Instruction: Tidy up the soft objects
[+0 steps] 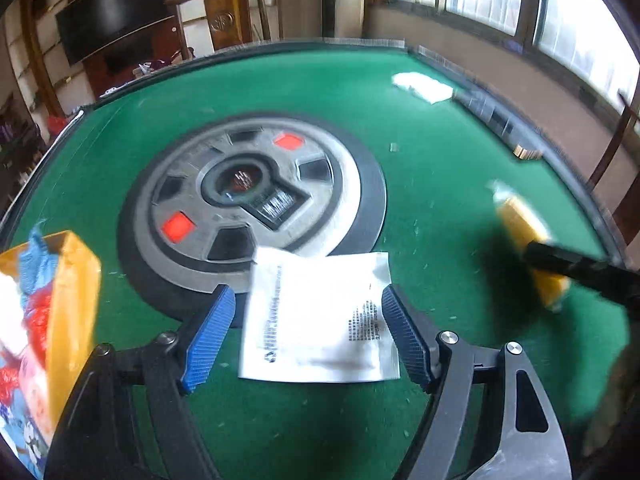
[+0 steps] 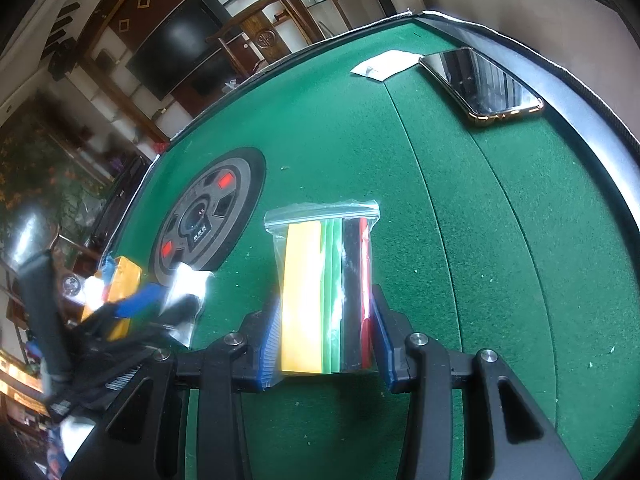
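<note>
Between the blue pads of the left gripper (image 1: 308,332) a flat white packet (image 1: 318,320) is lying on the green felt table (image 1: 420,208), one corner overlapping the round grey hub (image 1: 248,200) set in the middle of the table. The jaws are standing wide apart, and neither pad is pressing on the packet; it is resting on the felt, released. At the left edge of that view a yellow box (image 1: 72,312) is sitting with blue, red and white soft items bunched inside it.

The right gripper (image 2: 324,332) is clamping a clear zip bag (image 2: 326,288) holding flat yellow, green, black and red strips; both pads are squeezing its sides, and the bag is sticking forward over the felt with its sealed end pointing away. From the left wrist view the same bag (image 1: 528,240) is showing as a blurred yellow shape in a dark finger at the right.

On the far part of the table a small white packet (image 2: 384,65) is lying just beside a dark phone (image 2: 484,84) with a gold edge, well apart from both grippers. Small pale flecks are dotting the felt.

Behind the table a wooden chair (image 1: 236,12) is standing against a wall unit with a black television (image 1: 112,12), and bright windows (image 1: 520,4) are running along the right side of the room.
</note>
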Available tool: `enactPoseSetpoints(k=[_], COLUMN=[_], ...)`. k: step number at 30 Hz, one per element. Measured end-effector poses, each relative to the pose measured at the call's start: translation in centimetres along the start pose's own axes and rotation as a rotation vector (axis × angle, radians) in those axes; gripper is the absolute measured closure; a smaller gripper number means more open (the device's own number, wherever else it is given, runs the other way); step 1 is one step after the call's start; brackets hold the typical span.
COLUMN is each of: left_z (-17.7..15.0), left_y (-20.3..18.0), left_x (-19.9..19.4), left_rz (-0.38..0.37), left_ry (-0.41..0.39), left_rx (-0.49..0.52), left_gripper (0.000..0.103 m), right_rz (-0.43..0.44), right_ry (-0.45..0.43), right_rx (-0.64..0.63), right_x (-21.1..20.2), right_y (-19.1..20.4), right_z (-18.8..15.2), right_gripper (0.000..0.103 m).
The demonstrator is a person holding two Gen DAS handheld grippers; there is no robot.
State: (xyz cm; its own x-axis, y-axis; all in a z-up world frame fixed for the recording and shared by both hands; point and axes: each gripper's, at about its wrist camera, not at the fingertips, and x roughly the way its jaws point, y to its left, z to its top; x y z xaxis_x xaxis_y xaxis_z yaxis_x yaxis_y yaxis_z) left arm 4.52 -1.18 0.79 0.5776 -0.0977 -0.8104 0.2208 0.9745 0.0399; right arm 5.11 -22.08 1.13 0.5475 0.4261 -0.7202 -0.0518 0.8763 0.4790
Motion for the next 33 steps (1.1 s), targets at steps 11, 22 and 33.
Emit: enactPoseSetpoints(k=[11, 22, 33], left_z=[-1.2, -6.4, -11.8], left_y=[-2.2, 1.9, 8.1], left_x=[-2.1, -12.1, -19.0], left_rz=[-0.112, -0.231, 0.125], left_ry=[-0.008, -0.097, -0.173], left_rx=[0.083, -0.067, -0.146], left_gripper=[0.099, 0.089, 0.029], right_rz=[-0.017, 0.014, 0.002], right_ry=[-0.008, -0.023, -0.07], right_rx=[-0.027, -0.073, -0.111], right_x=[0.0, -0.1, -2.2], right_y=[0.5, 1.6, 4.9], right_z=[-0.3, -0.7, -2.1], right_gripper=[0.066, 0.068, 0.068])
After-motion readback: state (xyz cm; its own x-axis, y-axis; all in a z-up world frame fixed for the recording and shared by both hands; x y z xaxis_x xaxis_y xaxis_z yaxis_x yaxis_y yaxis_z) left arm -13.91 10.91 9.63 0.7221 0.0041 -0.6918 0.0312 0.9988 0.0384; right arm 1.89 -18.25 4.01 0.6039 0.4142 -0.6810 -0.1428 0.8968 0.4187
